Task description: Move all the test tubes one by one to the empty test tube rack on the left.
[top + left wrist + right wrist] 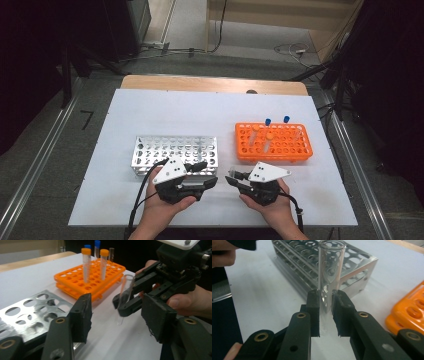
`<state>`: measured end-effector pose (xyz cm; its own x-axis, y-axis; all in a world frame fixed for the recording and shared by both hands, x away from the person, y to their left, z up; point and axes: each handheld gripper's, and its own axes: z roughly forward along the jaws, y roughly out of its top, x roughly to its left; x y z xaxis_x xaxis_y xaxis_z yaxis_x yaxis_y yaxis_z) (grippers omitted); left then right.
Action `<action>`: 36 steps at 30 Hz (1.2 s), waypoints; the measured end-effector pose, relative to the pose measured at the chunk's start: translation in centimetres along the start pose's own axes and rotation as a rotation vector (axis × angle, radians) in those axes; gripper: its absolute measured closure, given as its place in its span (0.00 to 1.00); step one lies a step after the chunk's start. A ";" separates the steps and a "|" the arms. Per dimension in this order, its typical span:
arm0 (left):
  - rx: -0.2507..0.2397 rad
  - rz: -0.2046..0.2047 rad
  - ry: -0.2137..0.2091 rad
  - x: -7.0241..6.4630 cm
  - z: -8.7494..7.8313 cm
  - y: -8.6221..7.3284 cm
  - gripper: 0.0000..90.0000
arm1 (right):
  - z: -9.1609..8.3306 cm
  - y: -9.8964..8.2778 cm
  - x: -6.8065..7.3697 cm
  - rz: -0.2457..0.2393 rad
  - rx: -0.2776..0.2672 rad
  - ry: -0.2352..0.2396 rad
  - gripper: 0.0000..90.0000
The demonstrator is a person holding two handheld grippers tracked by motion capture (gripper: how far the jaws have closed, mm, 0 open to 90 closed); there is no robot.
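Two grippers sit nearest us at the table's front edge in the high view: our left gripper (209, 181) with its jaws apart and nothing between them, and our right gripper (231, 178) clamped on a clear glass tube (233, 172). That high view gives the tube as little more than a glint. The right gripper view makes it plain: the open-mouthed tube (329, 275) stands upright between the two pads, which press on its lower part. The left gripper view adds the tube's rounded bottom (120, 321), hanging just above the white tabletop (30, 280), between our two grippers.

Behind the left gripper we see one steel rack (175, 152). Farther right stands one orange rack (273, 142). From above we count two blue caps at its far edge and two orange caps further in. The left gripper view shows those same four capped tubes standing tall, plus one dark uncapped tube (111, 254) beside them
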<state>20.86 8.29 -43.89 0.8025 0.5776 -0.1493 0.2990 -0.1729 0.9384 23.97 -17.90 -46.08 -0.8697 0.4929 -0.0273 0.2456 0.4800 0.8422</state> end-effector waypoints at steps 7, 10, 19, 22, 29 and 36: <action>0.031 0.000 -0.029 -0.5 1.2 -0.2 0.59 | 1.0 0.2 1.3 -0.048 0.019 0.032 0.82; 0.039 0.004 -0.037 -0.7 1.4 -0.2 0.62 | 1.1 0.3 1.6 -0.061 0.024 0.033 0.82; 0.072 0.014 -0.042 -1.1 2.3 -0.4 0.77 | 1.4 0.4 2.4 -0.102 0.030 0.064 0.82; 0.077 0.018 -0.048 -1.2 2.4 -0.5 0.82 | 1.4 0.5 2.5 -0.113 0.031 0.063 0.82; 0.081 0.024 -0.033 -1.1 2.3 -0.4 0.85 | 1.4 0.5 2.4 -0.098 0.030 0.070 0.82; 0.068 0.024 -0.028 -0.9 2.0 -0.1 0.85 | 1.1 0.3 2.1 -0.106 -0.002 0.080 0.60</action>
<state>21.10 6.20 -44.51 0.8239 0.5501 -0.1367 0.3134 -0.2411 0.9185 22.72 -15.96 -46.49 -0.9222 0.3797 -0.0728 0.1498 0.5246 0.8381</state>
